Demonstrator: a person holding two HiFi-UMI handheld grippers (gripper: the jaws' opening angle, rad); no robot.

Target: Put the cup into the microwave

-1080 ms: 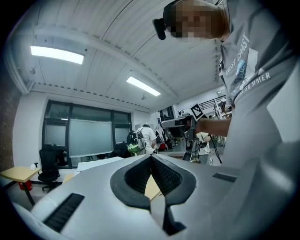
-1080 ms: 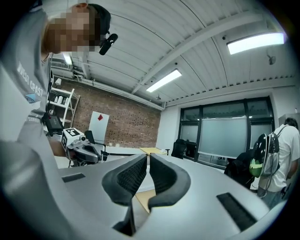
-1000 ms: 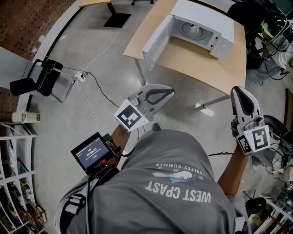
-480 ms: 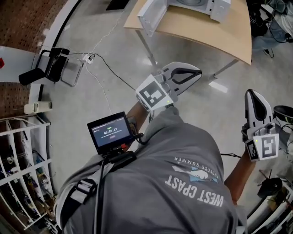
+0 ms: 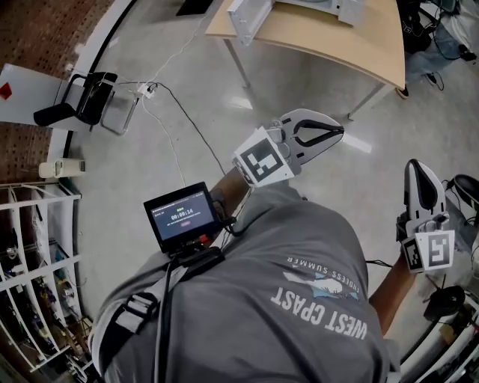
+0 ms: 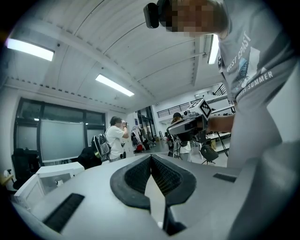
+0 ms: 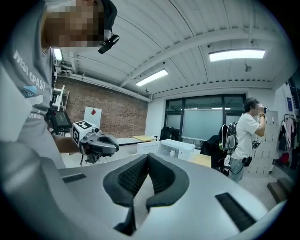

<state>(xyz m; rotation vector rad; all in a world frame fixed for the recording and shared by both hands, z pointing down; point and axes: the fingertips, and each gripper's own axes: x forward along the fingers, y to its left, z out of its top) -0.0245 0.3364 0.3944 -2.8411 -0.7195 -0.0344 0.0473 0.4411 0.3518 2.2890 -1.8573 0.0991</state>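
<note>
Head view: high up, aimed steeply down past the torso at the floor, with the bench far off at the top edge. Gripper views: level, tight behind own jaws, angled inward. One catches the right gripper, the other the left gripper. All three share the microwave.

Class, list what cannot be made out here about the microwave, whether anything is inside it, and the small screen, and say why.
- Microwave: head view, cut off by the top edge; only part of its door and front show.
- Whether a cup is inside: right gripper view, the cavity is too small to tell.
- Screen text: head view, too small to read.
</note>
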